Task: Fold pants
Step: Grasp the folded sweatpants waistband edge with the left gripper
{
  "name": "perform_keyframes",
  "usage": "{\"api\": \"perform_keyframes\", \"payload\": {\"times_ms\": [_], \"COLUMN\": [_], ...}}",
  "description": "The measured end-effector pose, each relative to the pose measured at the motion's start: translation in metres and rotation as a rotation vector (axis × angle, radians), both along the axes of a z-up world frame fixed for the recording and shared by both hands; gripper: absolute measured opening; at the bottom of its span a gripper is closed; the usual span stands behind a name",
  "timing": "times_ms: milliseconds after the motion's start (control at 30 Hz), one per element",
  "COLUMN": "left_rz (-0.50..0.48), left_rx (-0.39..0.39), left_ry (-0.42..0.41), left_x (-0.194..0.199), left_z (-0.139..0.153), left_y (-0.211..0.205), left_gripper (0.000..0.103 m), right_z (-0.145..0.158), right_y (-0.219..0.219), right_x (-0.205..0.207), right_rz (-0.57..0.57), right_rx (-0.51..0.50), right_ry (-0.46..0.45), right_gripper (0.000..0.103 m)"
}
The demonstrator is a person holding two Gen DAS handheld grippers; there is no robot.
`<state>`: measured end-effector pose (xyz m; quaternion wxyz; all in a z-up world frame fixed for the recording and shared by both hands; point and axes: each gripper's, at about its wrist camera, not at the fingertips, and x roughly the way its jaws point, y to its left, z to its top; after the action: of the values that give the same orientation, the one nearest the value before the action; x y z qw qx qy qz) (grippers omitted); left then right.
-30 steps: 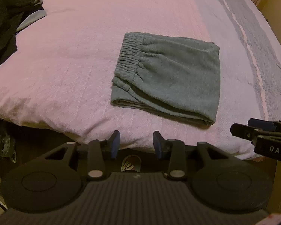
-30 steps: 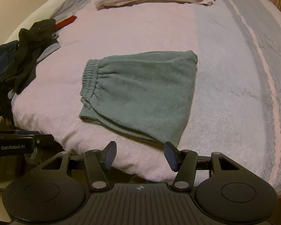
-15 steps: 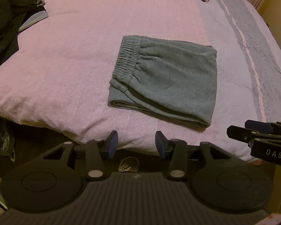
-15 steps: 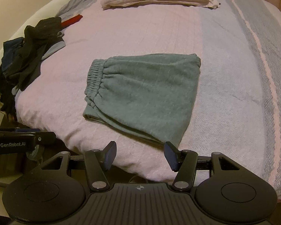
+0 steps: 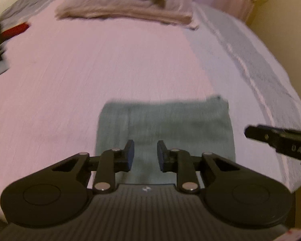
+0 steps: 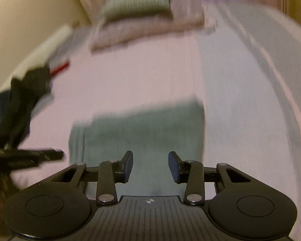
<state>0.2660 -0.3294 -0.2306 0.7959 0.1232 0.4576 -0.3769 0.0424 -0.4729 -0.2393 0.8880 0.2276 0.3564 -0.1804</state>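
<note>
The grey-green pants [image 5: 180, 124] lie folded into a flat rectangle on the pink bedcover [image 5: 90, 70], waistband to the left. My left gripper [image 5: 145, 150] hangs over their near edge, left of middle. Its jaws are closing, a gap still shows between the pads, and only cloth lying below is seen through it. My right gripper [image 6: 150, 160] is over the near edge of the pants [image 6: 140, 130] too, jaws closing and apart, pressing on nothing. Each gripper shows at the side of the other's view: the right gripper [image 5: 271, 138], the left gripper [image 6: 30, 156]. Both views are motion-blurred.
Pillows and a folded blanket [image 5: 126, 10] lie at the head of the bed. A heap of dark clothes [image 6: 16, 104] with a red piece [image 5: 14, 30] sits on the left side. The grey striped part of the cover [image 5: 250, 60] runs along the right, by a wall.
Both grippers have moved forward from beyond the bed's edge to just over the near edge of the pants, tilting up a little. Both pairs of jaws have narrowed.
</note>
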Motion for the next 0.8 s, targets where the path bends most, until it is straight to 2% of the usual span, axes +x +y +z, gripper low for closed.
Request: {"api": "perform_keyframes", "payload": {"times_ms": [133,167,233,267,333,400,500,567,633,667,700,733,800], "left_rz": [-0.063,-0.058,-0.038,-0.037,-0.089,-0.133,-0.162,-0.186,-0.195,-0.186,-0.168,-0.154,-0.143], "left_rx": [0.015,0.019,-0.012,-0.019,0.004,0.004,-0.058,-0.037,0.023,0.046,0.045,0.036,0.015], "left_ry": [-0.002,0.007,0.058,0.078,0.088,0.112,0.136,0.129,0.13,0.142,0.154,0.175,0.21], "left_x": [0.042,0.051,0.07,0.079,0.088,0.091,0.082,0.067,0.054,0.052,0.056,0.061,0.07], "left_z": [-0.064,-0.079,-0.101,-0.105,-0.105,-0.093,-0.061,-0.052,-0.067,-0.08,-0.092,-0.097,-0.087], "left_y": [-0.026,-0.028,-0.028,-0.031,-0.04,-0.039,-0.013,0.004,0.013,0.013,0.011,0.009,0.009], "left_gripper": [0.011,0.006,0.004,0.003,0.003,0.003,0.003,0.006,0.007,0.008,0.009,0.01,0.009], "right_z": [-0.046,-0.066,-0.102,-0.113,-0.111,-0.094,-0.057,-0.044,-0.053,-0.071,-0.089,-0.101,-0.1], "right_y": [-0.02,-0.024,-0.031,-0.032,-0.034,-0.033,-0.008,0.01,0.027,0.032,0.033,0.033,0.031], "right_x": [0.053,0.067,0.088,0.095,0.1,0.095,0.059,0.032,0.016,0.015,0.017,0.017,0.02], "right_rz": [-0.051,-0.062,-0.064,-0.067,-0.072,-0.088,-0.094,-0.092,-0.076,-0.068,-0.074,-0.072,-0.044], "right_rx": [-0.081,-0.098,-0.089,-0.102,-0.102,-0.083,-0.09,-0.064,-0.018,0.02,0.045,0.04,0.022], "right_ry": [0.008,0.045,0.143,0.154,0.165,0.17,0.126,0.12,0.149,0.205,0.251,0.253,0.245], "right_gripper": [0.031,0.031,0.03,0.03,0.03,0.031,0.031,0.031,0.031,0.031,0.031,0.031,0.031]}}
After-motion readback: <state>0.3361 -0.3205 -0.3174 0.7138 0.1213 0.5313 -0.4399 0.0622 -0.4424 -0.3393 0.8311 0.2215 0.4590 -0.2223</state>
